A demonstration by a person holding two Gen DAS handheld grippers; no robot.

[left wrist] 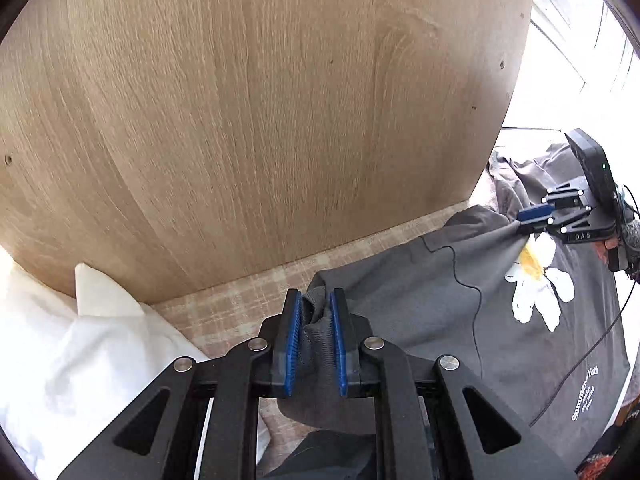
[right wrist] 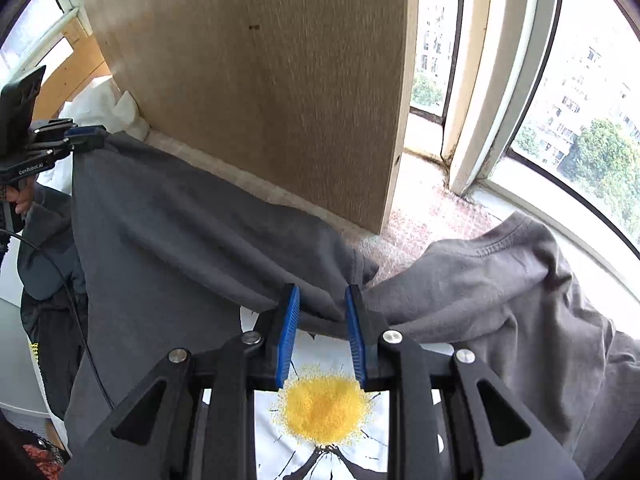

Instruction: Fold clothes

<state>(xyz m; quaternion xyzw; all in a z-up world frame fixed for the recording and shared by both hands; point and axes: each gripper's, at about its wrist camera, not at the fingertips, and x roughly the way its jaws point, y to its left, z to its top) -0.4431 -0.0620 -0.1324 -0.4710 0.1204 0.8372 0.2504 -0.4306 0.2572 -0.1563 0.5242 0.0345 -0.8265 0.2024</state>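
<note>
A dark grey T-shirt (left wrist: 420, 300) with a white and yellow daisy print (left wrist: 536, 280) lies on a checked surface. My left gripper (left wrist: 316, 300) is shut on a bunched edge of the shirt. My right gripper (right wrist: 322, 294) is shut on a fold of the same shirt (right wrist: 180, 224) above the daisy print (right wrist: 324, 404). The right gripper also shows in the left wrist view (left wrist: 524, 222), pinching the cloth by the daisy. The left gripper shows in the right wrist view (right wrist: 86, 136), holding a corner taut. The shirt hangs stretched between them.
A tall wooden panel (left wrist: 260, 120) stands right behind the shirt. White pillows (left wrist: 72, 344) lie at the left. A window and sill (right wrist: 540, 140) are at the right. A black cable (left wrist: 584, 356) runs across the shirt.
</note>
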